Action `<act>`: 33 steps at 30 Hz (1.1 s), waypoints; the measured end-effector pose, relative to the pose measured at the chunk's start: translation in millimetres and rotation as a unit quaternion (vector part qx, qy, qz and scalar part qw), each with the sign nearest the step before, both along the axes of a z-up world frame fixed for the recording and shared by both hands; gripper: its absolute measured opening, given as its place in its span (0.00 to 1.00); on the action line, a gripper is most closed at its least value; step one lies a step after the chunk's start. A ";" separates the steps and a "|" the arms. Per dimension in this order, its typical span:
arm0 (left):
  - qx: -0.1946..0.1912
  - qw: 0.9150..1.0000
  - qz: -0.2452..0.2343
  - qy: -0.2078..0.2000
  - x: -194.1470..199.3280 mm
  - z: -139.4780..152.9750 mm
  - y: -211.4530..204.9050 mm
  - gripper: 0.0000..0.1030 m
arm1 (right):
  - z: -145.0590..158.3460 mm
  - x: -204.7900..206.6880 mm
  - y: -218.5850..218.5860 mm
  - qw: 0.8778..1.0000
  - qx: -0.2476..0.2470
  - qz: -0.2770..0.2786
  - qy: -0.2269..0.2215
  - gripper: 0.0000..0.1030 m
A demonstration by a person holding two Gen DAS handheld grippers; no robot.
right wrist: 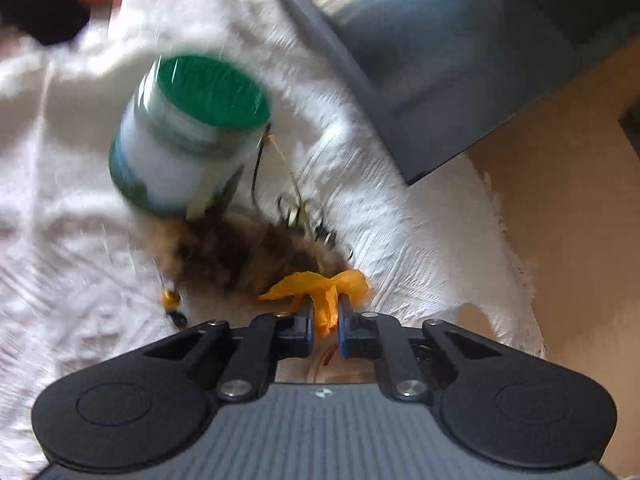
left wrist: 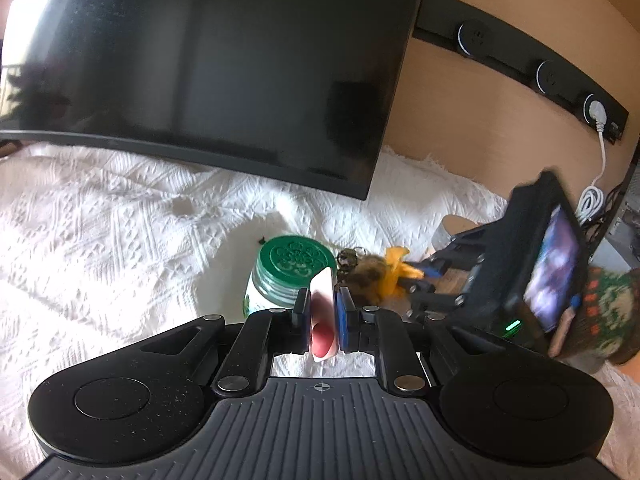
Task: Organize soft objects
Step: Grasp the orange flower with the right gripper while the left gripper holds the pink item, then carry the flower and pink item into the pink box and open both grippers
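1. We see the left gripper [left wrist: 324, 312] clamped on a thin white and pink object [left wrist: 323, 316].
2. Just beyond stands a green-lidded jar [left wrist: 286, 276] on the white textured cloth [left wrist: 120, 232].
3. Right of it lies a brown furry toy [left wrist: 368, 278] with yellow ribbon [left wrist: 396, 270].
4. The right gripper [left wrist: 424, 280] reaches it from the right.
5. A dark monitor [left wrist: 208, 64] fills the far side.

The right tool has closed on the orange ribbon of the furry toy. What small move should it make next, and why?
Probably a slow lift, straight up. The right tool pinches only the orange ribbon, and the furry toy lies against the green-lidded jar, with thin cords trailing beside it, so a sideways pull may tip the jar.
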State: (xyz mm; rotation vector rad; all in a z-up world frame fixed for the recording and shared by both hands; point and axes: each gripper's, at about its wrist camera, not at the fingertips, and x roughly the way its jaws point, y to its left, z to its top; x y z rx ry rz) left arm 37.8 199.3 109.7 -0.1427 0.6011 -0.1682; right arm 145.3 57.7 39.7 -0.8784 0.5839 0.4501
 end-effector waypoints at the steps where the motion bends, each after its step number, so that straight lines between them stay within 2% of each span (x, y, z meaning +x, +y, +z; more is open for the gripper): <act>1: 0.001 1.000 0.001 -0.002 0.5 1.6 0.1 0.15 | 8.2 0.2 -1.4 1.000 0.014 -0.002 0.004 0.10; 6: -0.003 1.000 -0.001 -0.019 10.8 16.0 3.2 0.15 | 63.9 -6.6 -14.8 0.994 0.110 -0.004 0.023 0.10; 11: -0.003 0.999 -0.007 -0.035 26.0 33.2 1.7 0.15 | 117.6 -5.5 -40.8 0.977 0.206 -0.023 0.038 0.10; 15: -0.002 0.999 -0.016 -0.050 40.1 45.2 -2.8 0.15 | 148.2 -4.2 -67.2 0.965 0.259 -0.041 0.023 0.10; 19: -0.010 0.998 -0.032 -0.062 57.0 55.6 -12.5 0.15 | 170.0 -12.1 -89.8 0.959 0.280 -0.049 -0.011 0.10; 22: -0.018 0.997 -0.044 -0.064 69.9 59.5 -22.7 0.15 | 181.2 -20.1 -104.8 0.959 0.274 -0.059 -0.050 0.10; 24: -0.025 0.996 -0.058 -0.062 77.5 61.3 -33.3 0.15 | 189.5 -25.5 -117.0 0.956 0.280 -0.069 -0.056 0.10; 28: -0.035 0.993 -0.101 -0.056 91.3 62.4 -66.0 0.15 | 195.4 -32.9 -146.2 0.950 0.285 -0.103 -0.071 0.10; 33: -0.055 0.983 -0.171 -0.045 104.9 60.1 -117.9 0.15 | 188.8 -44.0 -188.2 0.944 0.277 -0.158 -0.085 0.10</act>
